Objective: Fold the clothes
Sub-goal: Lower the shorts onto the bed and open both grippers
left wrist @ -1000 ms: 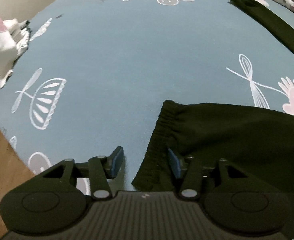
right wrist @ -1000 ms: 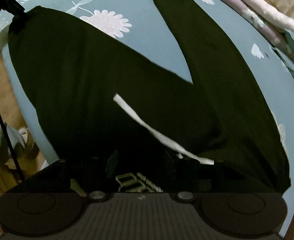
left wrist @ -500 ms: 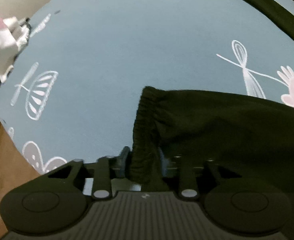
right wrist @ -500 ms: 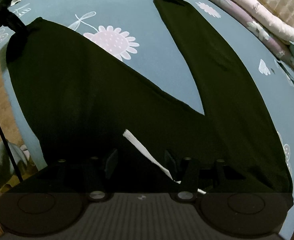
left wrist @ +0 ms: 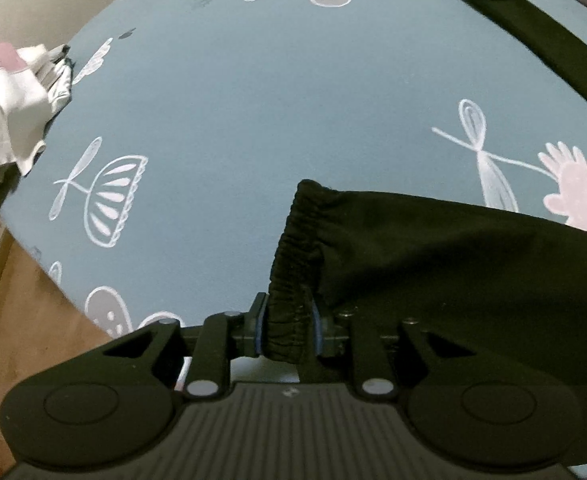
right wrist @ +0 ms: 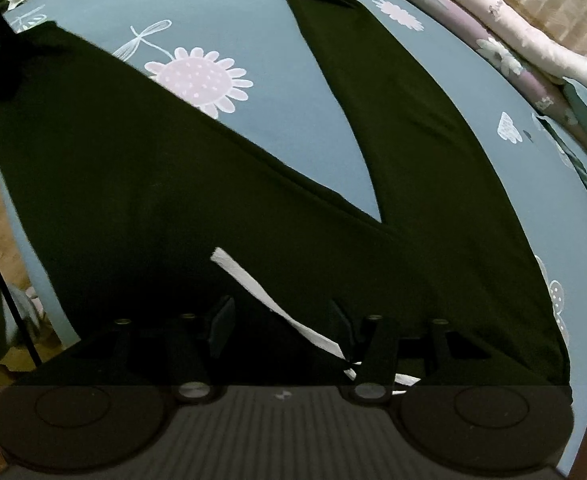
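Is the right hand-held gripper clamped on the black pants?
No, the right hand-held gripper stands open above the black pants, its pads apart on either side of a white drawstring.

My left gripper [left wrist: 284, 330] points steeply down, its two blue-edged pads [left wrist: 258, 326] drawn close together and pressing from either side on the gathered cuff [left wrist: 293, 280] that stands up between them. My right gripper [right wrist: 279, 324] also tilts steeply down, its fingers [right wrist: 221, 326] standing well apart, with nothing pinched between them.
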`<state>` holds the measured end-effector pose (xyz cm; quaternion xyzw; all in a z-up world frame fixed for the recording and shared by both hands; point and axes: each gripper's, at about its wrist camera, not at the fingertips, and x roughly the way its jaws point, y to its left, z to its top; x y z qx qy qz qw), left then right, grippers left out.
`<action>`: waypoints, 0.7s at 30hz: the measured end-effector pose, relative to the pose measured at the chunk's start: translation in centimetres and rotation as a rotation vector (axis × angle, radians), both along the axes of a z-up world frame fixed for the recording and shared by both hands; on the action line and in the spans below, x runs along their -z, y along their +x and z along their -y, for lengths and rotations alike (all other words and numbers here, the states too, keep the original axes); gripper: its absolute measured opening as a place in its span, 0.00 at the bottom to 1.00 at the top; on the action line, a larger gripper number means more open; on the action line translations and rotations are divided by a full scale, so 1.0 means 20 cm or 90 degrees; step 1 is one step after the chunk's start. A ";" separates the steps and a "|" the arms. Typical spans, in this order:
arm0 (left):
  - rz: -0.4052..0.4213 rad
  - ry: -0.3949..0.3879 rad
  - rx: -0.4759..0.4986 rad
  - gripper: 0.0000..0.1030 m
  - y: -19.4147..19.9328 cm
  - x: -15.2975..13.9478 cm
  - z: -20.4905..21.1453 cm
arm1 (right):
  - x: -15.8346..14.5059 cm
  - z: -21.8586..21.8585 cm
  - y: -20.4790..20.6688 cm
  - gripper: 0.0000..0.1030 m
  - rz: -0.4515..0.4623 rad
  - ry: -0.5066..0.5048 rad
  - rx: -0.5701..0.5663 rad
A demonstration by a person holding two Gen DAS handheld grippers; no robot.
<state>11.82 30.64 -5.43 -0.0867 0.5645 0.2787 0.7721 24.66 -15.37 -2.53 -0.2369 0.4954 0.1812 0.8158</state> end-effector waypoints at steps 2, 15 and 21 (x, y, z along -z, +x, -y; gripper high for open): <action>-0.007 -0.001 -0.002 0.19 -0.01 0.01 -0.01 | 0.01 0.01 0.00 0.58 -0.003 -0.001 0.002; 0.005 -0.006 -0.016 0.29 -0.06 0.03 -0.01 | 0.07 0.06 -0.02 0.58 -0.035 0.002 0.039; 0.011 0.042 -0.031 0.34 -0.06 -0.08 -0.06 | 0.06 0.11 -0.03 0.60 -0.036 0.014 0.065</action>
